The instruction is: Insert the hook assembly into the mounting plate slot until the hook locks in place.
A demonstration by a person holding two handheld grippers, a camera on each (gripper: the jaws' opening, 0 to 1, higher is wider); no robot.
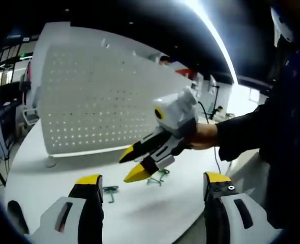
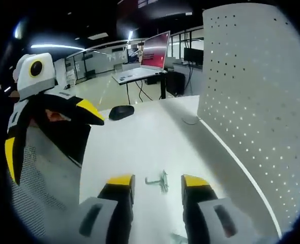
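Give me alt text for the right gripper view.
The open right gripper hovers over a white table, a small metal hook lying between its tips. A white pegboard stands to the right, and the left gripper comes in from the left.

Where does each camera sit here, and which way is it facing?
Left gripper view: rides the left gripper, open, facing the perforated panel across the white table; the right gripper and a hand enter from the right.
Right gripper view: rides the right gripper, open, looking along the table beside the panel; the left gripper shows at left.
Shared: table, panel, metal hook.
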